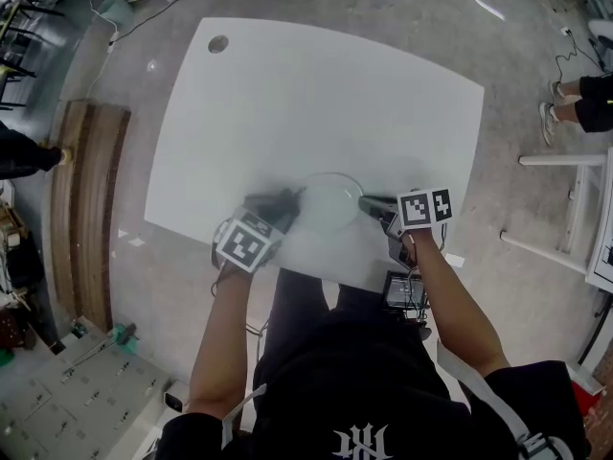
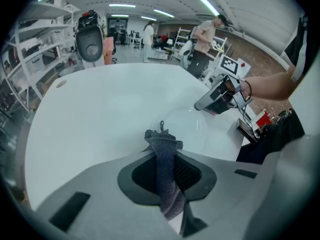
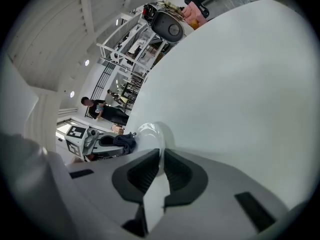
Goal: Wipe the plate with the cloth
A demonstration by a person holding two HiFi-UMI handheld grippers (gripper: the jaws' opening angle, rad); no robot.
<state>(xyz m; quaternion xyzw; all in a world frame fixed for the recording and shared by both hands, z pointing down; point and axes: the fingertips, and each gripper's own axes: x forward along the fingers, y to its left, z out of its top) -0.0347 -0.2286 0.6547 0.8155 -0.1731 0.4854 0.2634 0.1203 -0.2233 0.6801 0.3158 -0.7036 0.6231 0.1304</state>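
Plate (image 1: pixel 330 202): round, shallow, pale and glossy, with a low raised rim. It is almost the same tone as the surface (image 1: pixel 316 94) under it. See-through or white, cannot tell. It sits at the surface's near edge, just in front of the person. Flat or tipped, cannot tell.

Surface: white, smooth, matte, rounded corners. 1 round cable hole (image 1: pixel 218 43) sits at the corner far up-left of the plate. Grey concrete floor (image 1: pixel 536 113) lies all round, well out from the plate.

Cloth (image 2: pixel 167 181): dark grey, coarse knitted weave, bunched into 1 upright fold, with a small loop at its top.

Left tool (image 2: pixel 166 156): grey moulded shell with black ribbed pads. Its jaws are clamped tight on the cloth, which runs up between them and pokes out past the tips. The tool sits at the plate's left side. The cloth's free end is at the plate's left rim, contact not clear.

Right tool (image 3: pixel 161 155): same build. Its jaws are nearly together, pinching the plate's right rim, and the thin rim edge runs straight between the 2 pads. The rest of the plate spreads out just past the tips.

The 2 tools face each other across the plate, left one with the cloth on 1 side and right one on the rim opposite. In the right gripper view the cloth bundle shows just beside the plate's far rim.
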